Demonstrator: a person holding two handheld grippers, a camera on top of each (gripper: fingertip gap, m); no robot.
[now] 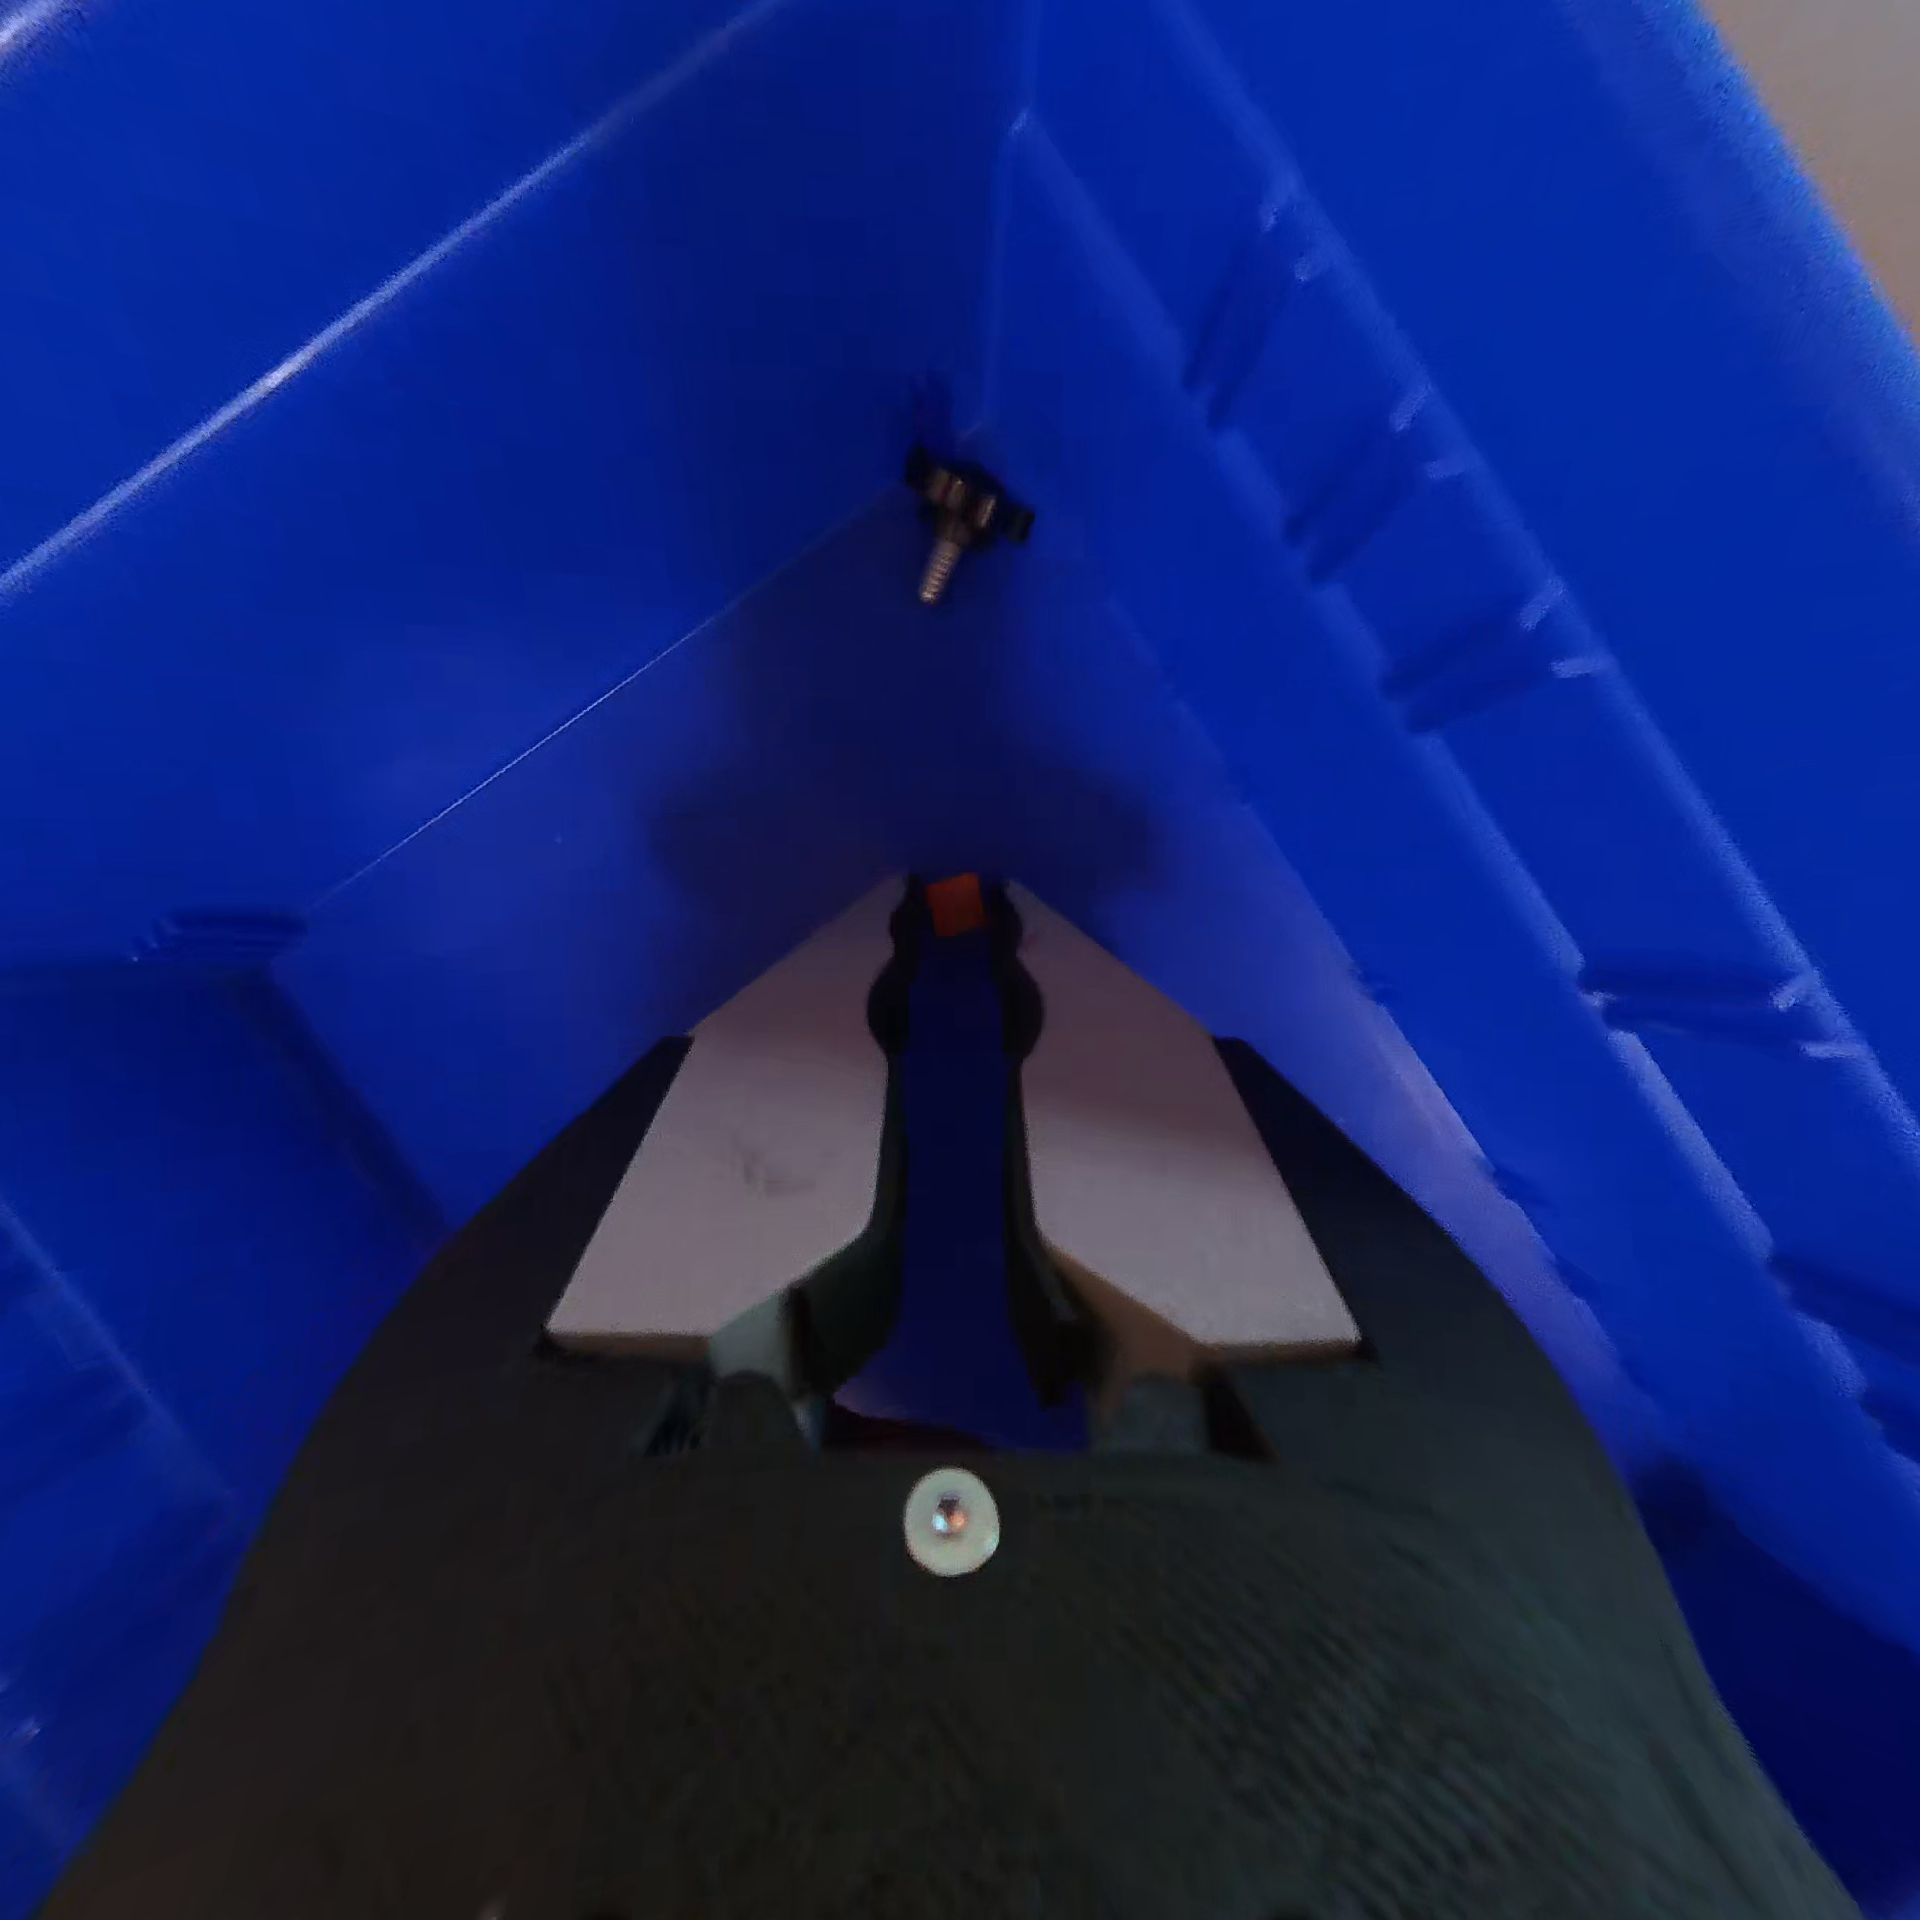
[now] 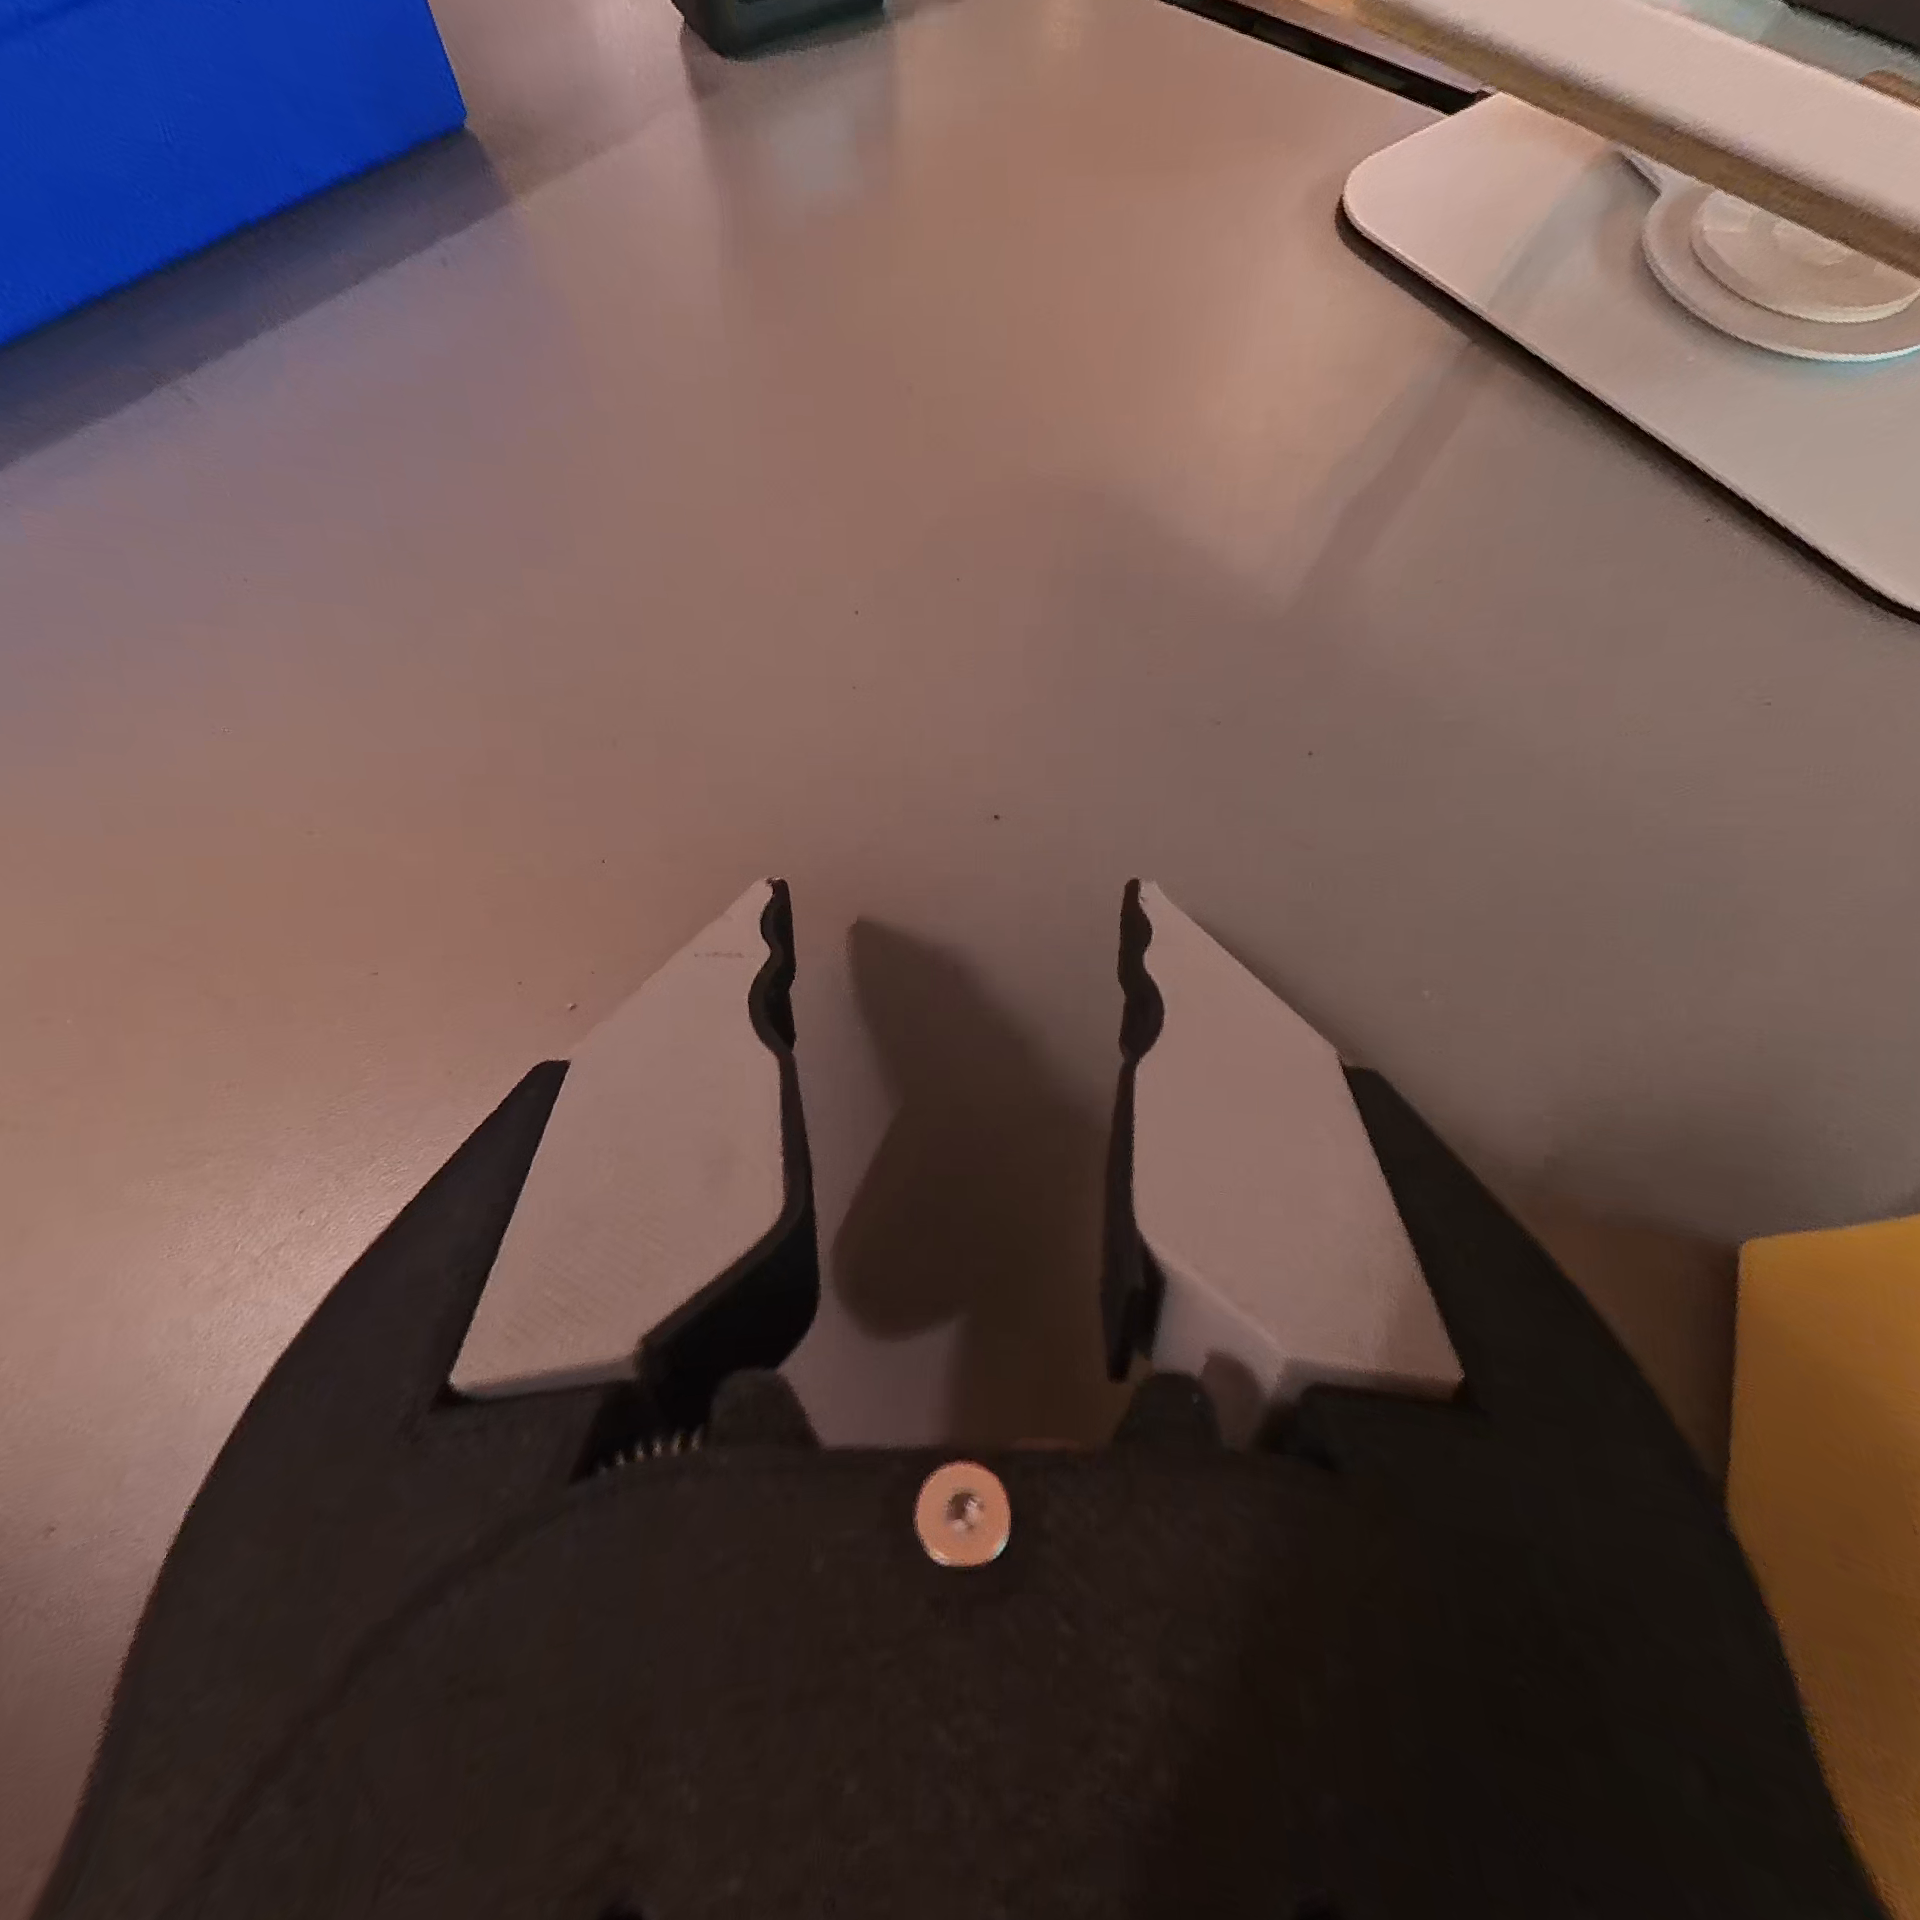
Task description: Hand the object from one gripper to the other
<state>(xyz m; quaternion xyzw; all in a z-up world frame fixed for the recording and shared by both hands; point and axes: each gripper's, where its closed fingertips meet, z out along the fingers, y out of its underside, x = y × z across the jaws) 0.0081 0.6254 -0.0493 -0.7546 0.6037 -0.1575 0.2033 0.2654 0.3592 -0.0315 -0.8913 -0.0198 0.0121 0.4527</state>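
In the left wrist view, the left gripper (image 1: 954,914) reaches deep into a large blue moulded-plastic bin (image 1: 520,468), towards an inner corner where two walls and the floor meet. Its white fingers with black wavy pads stand at a narrow gap, and a small orange block (image 1: 954,904) sits right between the tips. It looks pinched there, though motion blur keeps the contact from being certain. Only one squarish face of the block shows, so its long axis and the way it points cannot be told; if it has length, that probably runs away from the camera, along the fingers. Farther in, at the very corner of the bin, lies a small cluster of silver metal screws with black parts (image 1: 961,514), one threaded shank pointing down and to the left. The step in hand appears to be the pick-up, with the handover not yet begun.

In the right wrist view, the right gripper (image 2: 956,914) hovers low over a smooth grey-brown tabletop (image 2: 935,520), its fingers spread wide with nothing between them, and casts a shadow just beneath. A corner of the blue bin sits at the upper left, a flat white monitor-stand base (image 2: 1558,343) at the upper right, and a yellow foam-like block (image 2: 1829,1507) at the right edge. The orange block is not seen here.

The next move likely calls for lifting the block clear of the bin walls and carrying it to the waiting open fingers with a free end exposed.
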